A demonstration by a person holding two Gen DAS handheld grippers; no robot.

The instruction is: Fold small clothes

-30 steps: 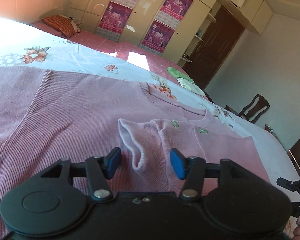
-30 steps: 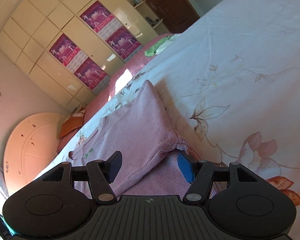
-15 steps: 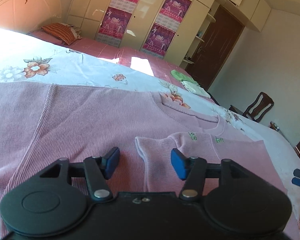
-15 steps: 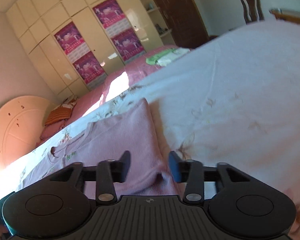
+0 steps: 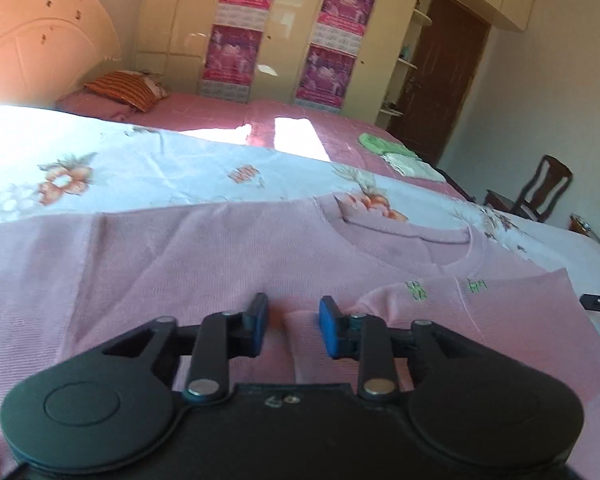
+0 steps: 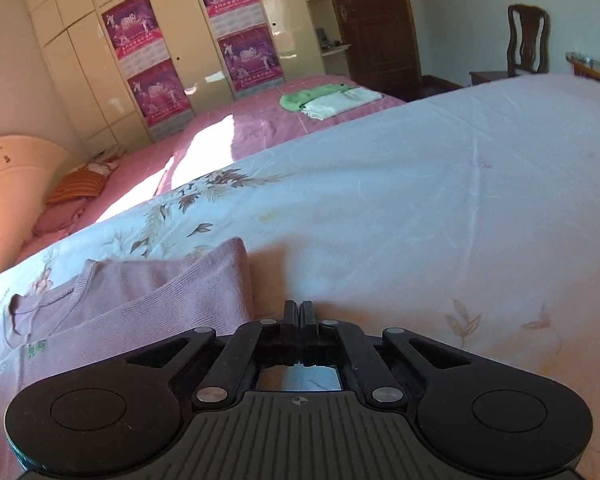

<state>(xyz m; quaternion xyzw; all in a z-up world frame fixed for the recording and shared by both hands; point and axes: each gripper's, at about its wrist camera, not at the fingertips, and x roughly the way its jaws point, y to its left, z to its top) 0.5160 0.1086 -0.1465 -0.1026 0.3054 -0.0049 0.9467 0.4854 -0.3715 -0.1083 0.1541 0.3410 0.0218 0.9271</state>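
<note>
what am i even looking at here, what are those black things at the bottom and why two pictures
These are two hand-held grippers, each carried by a person, with a wide-angle camera looking along its fingers. One picture comes from the left gripper, the other from the right gripper. On the white floral bedsheet lies a pink ribbed knit sweater, one sleeve folded over its front. The left gripper's blue-padded jaws are closing around the folded sleeve's end, with fabric between them but not yet pinched. The right gripper is shut and empty, beside the sweater's edge. Folded green and white clothes sit further back.

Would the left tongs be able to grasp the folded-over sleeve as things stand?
Probably yes: the left tongs are closing around the sleeve of the pink sweater, nothing blocking.
</note>
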